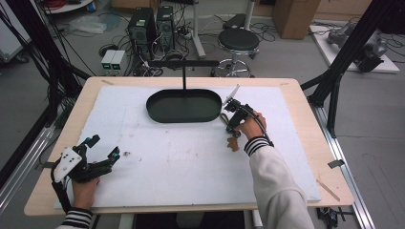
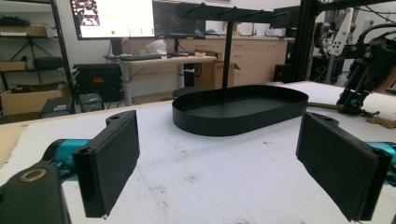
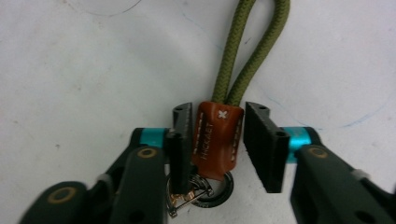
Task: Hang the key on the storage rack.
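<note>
a white foam sheet [image 1: 181,162] covers most of the pale wooden table [image 1: 305,114]. toward its far side sits a shallow black oval metal tray [image 1: 184,106] with a black t-shaped stand rising behind it. at the near left corner the left gripper [image 1: 102,148] rests in the person's hand, its jaws spread wide over bare sheet. just right of the tray, the right gripper [image 3: 218,140] points down at a brown leather key fob [image 3: 218,140] on an olive green cord loop [image 3: 247,51]; its jaws straddle the fob, the left pad touching it, the right pad slightly apart. a dark metal ring [image 3: 219,191] hangs at the fob's lower end.
</note>
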Available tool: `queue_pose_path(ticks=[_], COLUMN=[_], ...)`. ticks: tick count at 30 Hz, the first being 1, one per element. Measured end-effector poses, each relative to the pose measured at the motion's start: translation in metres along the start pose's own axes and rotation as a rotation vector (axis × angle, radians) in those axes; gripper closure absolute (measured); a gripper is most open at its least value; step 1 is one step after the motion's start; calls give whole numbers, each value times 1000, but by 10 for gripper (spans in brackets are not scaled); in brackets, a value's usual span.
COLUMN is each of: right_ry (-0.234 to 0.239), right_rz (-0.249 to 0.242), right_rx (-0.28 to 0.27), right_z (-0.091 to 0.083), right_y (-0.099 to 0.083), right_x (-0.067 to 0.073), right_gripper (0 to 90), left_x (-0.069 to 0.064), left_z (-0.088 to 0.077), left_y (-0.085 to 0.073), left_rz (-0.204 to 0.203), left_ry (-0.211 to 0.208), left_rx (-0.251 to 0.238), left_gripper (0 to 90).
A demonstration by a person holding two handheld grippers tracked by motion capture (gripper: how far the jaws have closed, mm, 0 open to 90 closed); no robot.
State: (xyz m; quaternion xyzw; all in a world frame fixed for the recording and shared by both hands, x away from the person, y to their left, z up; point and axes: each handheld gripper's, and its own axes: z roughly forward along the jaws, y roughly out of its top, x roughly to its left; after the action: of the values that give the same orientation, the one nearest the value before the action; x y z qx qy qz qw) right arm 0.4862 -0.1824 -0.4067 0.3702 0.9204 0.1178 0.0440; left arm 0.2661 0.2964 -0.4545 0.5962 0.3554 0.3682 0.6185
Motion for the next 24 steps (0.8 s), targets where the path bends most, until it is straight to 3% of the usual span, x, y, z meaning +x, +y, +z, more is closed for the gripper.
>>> queue_pose_path(ticks=[3,17,24], right_ry=[-8,-25,-17], right_rz=[16,-12,0], right_rx=[9,14,-41], right_z=[-1,-4,-17], right_y=[2,2,-3], right_x=[1,1,0], right_gripper=[713,732,734], left_x=[0,0,0], left_z=[0,0,0], left_y=[0,0,0], left_rz=[0,-2,0], left_ry=[0,1,0], left_rx=[0,1,1], left_gripper=[139,139,138])
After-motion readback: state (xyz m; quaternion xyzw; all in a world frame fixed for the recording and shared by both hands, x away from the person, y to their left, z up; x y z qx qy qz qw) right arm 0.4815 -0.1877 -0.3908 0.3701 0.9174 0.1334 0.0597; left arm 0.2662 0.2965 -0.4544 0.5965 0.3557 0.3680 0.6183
